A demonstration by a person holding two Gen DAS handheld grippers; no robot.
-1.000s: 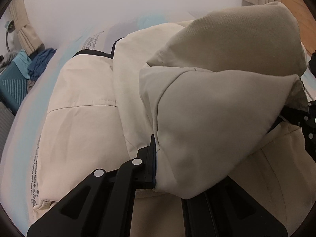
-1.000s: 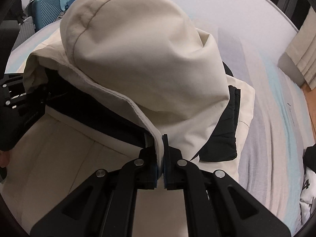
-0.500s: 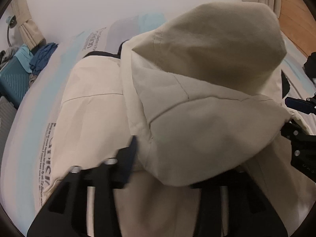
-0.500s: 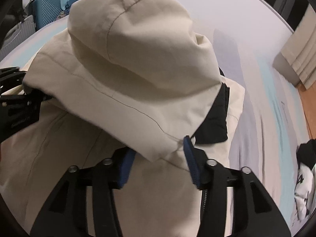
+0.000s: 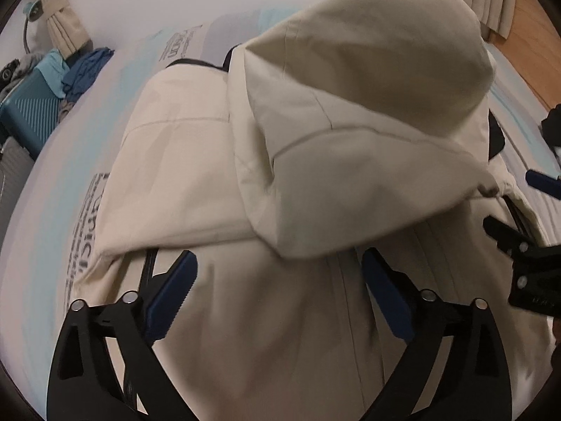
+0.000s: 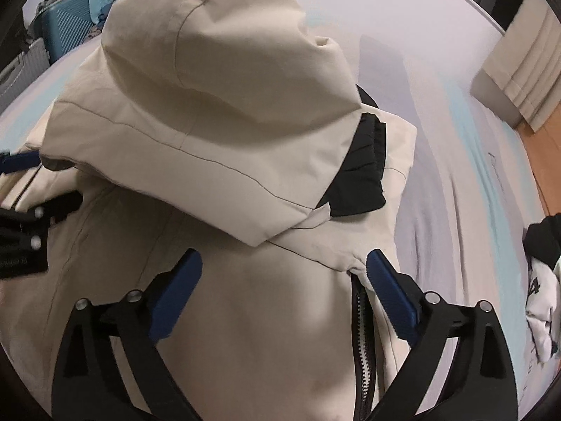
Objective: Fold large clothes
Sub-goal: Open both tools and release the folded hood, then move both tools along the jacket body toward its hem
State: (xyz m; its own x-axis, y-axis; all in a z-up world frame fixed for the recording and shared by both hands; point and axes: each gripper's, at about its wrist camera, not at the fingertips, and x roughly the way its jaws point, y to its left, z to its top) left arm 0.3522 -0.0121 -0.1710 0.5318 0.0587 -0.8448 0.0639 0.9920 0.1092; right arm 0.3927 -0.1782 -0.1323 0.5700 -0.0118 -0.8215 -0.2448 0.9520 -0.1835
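Cream hooded jacket [image 5: 217,182] lies on the bed [image 6: 455,112], its hood [image 6: 210,80] folded down over the body. Left gripper [image 5: 277,294] and right gripper [image 6: 284,291], jaws just spread wide, hold nothing. Sleeves and body probably remain to fold.

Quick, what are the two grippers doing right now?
Left gripper: open, jaws just opened, holding nothing; cream jacket lies below.
Right gripper: open, jaws just opened, holding nothing.
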